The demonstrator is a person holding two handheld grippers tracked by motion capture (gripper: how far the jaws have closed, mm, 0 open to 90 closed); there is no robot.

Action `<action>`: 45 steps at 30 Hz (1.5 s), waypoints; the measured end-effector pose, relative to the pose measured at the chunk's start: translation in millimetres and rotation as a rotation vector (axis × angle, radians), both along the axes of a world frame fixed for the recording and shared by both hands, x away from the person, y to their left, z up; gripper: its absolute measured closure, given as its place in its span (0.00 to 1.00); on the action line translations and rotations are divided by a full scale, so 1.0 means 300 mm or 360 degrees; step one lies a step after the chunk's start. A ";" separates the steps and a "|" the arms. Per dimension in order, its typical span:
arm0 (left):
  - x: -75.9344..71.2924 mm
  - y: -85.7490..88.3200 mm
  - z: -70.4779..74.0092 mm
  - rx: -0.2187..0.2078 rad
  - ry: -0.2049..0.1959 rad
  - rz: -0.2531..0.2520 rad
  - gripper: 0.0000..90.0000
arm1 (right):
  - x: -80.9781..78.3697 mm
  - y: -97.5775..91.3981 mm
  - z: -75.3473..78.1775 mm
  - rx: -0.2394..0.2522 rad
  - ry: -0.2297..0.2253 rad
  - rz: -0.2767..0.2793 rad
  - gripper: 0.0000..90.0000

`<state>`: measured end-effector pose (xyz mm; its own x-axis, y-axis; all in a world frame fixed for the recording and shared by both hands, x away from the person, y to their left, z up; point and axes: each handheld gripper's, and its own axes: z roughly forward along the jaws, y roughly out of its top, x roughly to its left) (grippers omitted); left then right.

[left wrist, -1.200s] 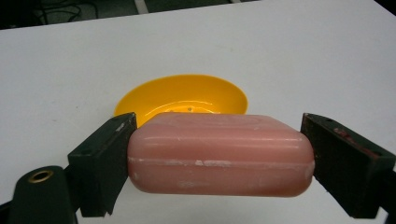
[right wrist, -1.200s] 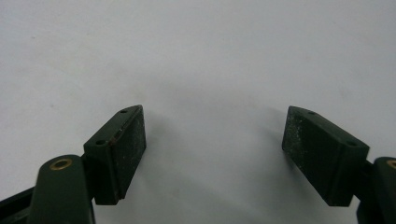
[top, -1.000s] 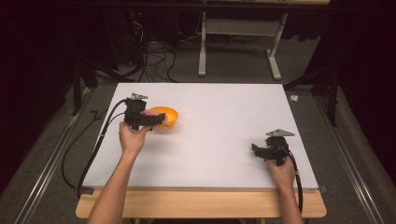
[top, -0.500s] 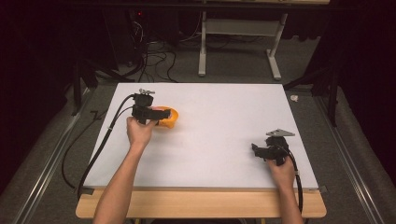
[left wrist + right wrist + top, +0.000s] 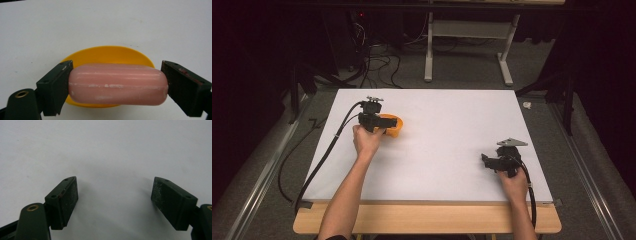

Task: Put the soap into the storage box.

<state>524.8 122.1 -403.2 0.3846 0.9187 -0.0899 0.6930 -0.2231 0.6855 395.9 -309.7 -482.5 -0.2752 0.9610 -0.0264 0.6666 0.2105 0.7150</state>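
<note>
Pink sausage: a smooth, glossy pink sausage-shaped piece (image 5: 117, 83) with pale scuffs along its side lies crosswise between the two black jaws of the left gripper (image 5: 116, 85); each blunt end presses against a pad.
Left gripper state: clamped on the pink sausage, end to end.
Sausage position: in the left gripper view it sits in front of and partly over a shallow round orange plastic bowl (image 5: 110, 55); whether it touches the bowl cannot be told.
Orange bowl: stands on the white bench top (image 5: 447, 135), at the far left part, with the left gripper (image 5: 384, 127) at its near rim in the high view.
Right gripper: the right gripper (image 5: 113, 200) has its jaws wide apart, nothing between them, bare white bench beneath; in the high view it (image 5: 488, 161) rests near the right edge, well apart from the bowl.
Writing: no readable brand, label or lettering.
</note>
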 end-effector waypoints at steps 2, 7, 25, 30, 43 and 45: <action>0.002 -0.001 -0.002 0.0001 0.0007 -0.0005 0.15 | 0.000 0.000 0.000 0.0000 0.0000 0.0000 0.25; 0.013 -0.008 -0.017 0.0024 0.0022 0.0023 0.15 | 0.000 0.000 0.000 0.0000 0.0002 0.0001 0.25; 0.028 -0.015 -0.043 0.0071 0.0050 0.0044 0.15 | 0.000 0.000 0.000 0.0001 0.0003 0.0001 0.25; 0.028 -0.016 -0.048 0.0089 0.0035 0.0046 0.15 | 0.000 0.000 0.000 0.0002 0.0004 0.0001 0.25; -0.002 0.010 -0.012 0.0034 -0.0050 0.0031 0.16 | 0.000 0.000 0.000 0.0000 0.0000 0.0000 0.25; -0.009 0.020 -0.008 0.0030 -0.0063 0.0040 0.16 | 0.000 0.000 0.000 0.0000 -0.0001 0.0000 0.25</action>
<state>522.1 128.1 -405.7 0.3644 0.9295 -0.0575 0.6709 -0.2192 0.7084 395.9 -309.7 -482.6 -0.2753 0.9610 -0.0266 0.6661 0.2106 0.7155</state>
